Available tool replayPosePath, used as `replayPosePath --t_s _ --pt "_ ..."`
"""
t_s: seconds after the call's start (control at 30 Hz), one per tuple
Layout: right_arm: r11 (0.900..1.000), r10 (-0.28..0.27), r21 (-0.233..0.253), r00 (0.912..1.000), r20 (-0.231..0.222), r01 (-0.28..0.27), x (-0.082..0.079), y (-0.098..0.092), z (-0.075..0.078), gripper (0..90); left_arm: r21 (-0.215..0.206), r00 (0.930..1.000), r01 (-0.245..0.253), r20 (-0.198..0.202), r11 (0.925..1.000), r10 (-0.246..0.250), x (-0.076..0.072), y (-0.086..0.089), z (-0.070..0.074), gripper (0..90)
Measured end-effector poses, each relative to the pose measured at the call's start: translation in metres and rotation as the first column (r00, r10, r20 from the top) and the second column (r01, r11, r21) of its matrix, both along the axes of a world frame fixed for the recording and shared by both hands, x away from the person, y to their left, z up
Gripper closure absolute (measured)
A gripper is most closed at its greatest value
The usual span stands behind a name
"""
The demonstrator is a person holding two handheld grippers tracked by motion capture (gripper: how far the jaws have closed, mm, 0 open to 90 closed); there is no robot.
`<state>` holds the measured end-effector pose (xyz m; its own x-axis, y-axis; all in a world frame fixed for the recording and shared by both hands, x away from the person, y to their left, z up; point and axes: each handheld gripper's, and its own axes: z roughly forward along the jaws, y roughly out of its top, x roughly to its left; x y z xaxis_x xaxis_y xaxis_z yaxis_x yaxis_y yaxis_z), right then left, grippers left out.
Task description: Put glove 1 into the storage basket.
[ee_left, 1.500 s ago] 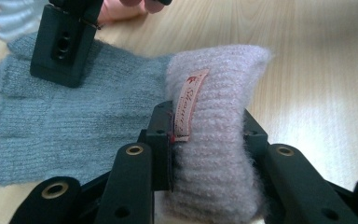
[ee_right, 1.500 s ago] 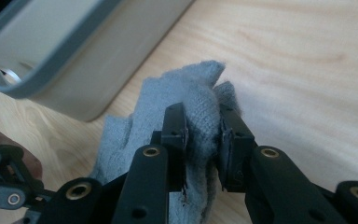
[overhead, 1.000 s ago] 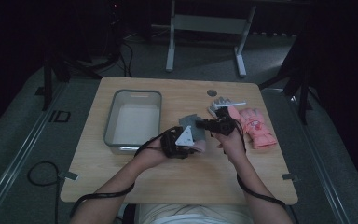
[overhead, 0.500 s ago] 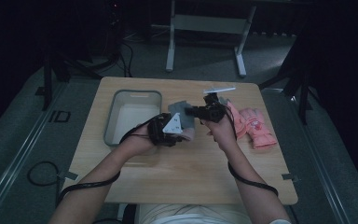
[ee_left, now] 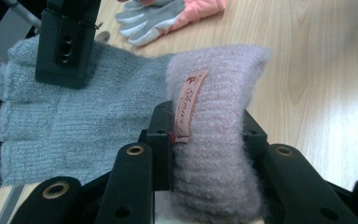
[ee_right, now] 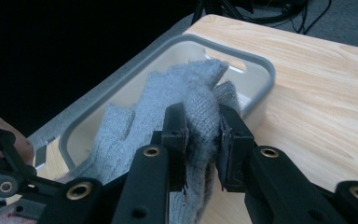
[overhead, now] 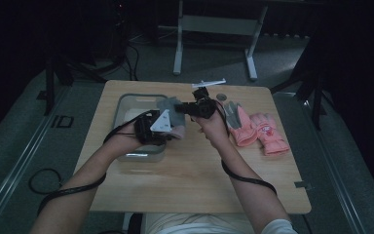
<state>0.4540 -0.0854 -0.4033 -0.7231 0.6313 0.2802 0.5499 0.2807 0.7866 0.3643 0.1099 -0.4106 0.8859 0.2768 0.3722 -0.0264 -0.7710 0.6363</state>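
Two grippers are holding one grey knit glove [overhead: 171,108] between them above a pale wooden table [overhead: 195,170] in a dim room. Grey carpet is showing around the table, with a metal stand [overhead: 214,29] beyond its far edge and cables trailing on the floor.

The left gripper [ee_left: 207,135] is clamping its jaws on the glove's fuzzy pink cuff [ee_left: 219,116], where a small sewn label [ee_left: 189,105] is facing the camera. In the high view this gripper [overhead: 168,127] is hovering over the near right corner of a clear bin [overhead: 126,105], which is sitting on the table to its left.

The right gripper [ee_right: 200,135] is pinching its jaws tight on the glove's [ee_right: 182,93] grey finger end, with the knit bunching between the pads. In the high view it [overhead: 184,108] is hanging just beyond and to the right of the left gripper, and the glove is stretching between the two. In the right gripper view the bin [ee_right: 261,70] is lying straight ahead of the jaws, under the glove's fingers.

A pair of pink gloves [overhead: 255,127] is lying flat on the table just right of the right gripper, one with grey fingertips. A small dark disc [overhead: 221,97] is lying on the table just beyond that gripper.
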Motion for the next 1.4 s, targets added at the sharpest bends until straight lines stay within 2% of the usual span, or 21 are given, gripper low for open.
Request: replayPosePath --t_s 0.13,0.23,0.4,0.6,0.73,0.87,1.1,1.13,1.17,1.27,1.3,1.4 --pt "1.0 0.013 0.002 0.9999 0.002 -0.013 0.004 0.016 0.0 75.5 0.035 0.9999 -0.013 0.01 0.9993 0.013 0.0 0.013 0.002 66.2" --pt "1.0 0.025 0.003 0.9997 -0.002 -0.025 0.006 0.029 -0.003 75.5 0.042 0.9998 -0.018 -0.001 0.9989 0.018 0.001 0.027 0.001 66.2" --pt "0.999 0.046 -0.01 0.9989 -0.006 -0.046 0.009 0.056 -0.011 75.4 0.061 0.9984 -0.036 -0.041 0.9975 0.038 0.003 0.049 -0.006 66.3" --pt "0.998 0.06 -0.024 0.9974 -0.04 -0.061 0.016 0.08 -0.028 75.5 0.086 0.9962 -0.044 -0.071 0.9953 0.05 0.011 0.066 -0.019 66.3" --pt "0.998 0.049 -0.046 0.9973 -0.055 -0.052 0.028 0.09 -0.038 75.5 0.093 0.9945 -0.048 -0.088 0.9945 0.057 0.024 0.069 -0.029 66.4" --pt "0.996 0.03 -0.087 0.998 -0.056 -0.035 0.037 0.096 -0.048 75.5 0.106 0.9918 -0.048 -0.113 0.9932 0.06 0.038 0.07 -0.043 66.4" --pt "0.991 0.011 -0.134 0.9949 -0.1 -0.025 0.054 0.103 -0.072 75.4 0.127 0.9862 -0.051 -0.15 0.9906 0.07 0.055 0.071 -0.067 66.4" --pt "0.99 0.007 -0.14 0.9942 -0.107 -0.022 0.056 0.104 -0.076 75.4 0.127 0.9862 -0.051 -0.15 0.9906 0.07 0.055 0.071 -0.067 66.3" --pt "0.988 0.001 -0.155 0.9939 -0.11 -0.018 0.058 0.106 -0.08 75.3 0.138 0.9816 -0.05 -0.176 0.9892 0.074 0.061 0.07 -0.073 66.4" --pt "0.987 -0.001 -0.16 0.9938 -0.111 -0.017 0.059 0.107 -0.082 75.3 0.148 0.9797 -0.046 -0.187 0.988 0.074 0.064 0.07 -0.075 66.3" --pt "0.985 -0.018 -0.174 0.9931 -0.116 -0.002 0.062 0.108 -0.086 74.8 0.167 0.9787 -0.044 -0.191 0.9849 0.076 0.068 0.068 -0.079 66.2" --pt "0.981 -0.025 -0.195 0.9901 -0.138 -0.002 0.065 0.108 -0.089 73.6 0.176 0.9721 -0.037 -0.222 0.9837 0.076 0.074 0.066 -0.085 66.2"
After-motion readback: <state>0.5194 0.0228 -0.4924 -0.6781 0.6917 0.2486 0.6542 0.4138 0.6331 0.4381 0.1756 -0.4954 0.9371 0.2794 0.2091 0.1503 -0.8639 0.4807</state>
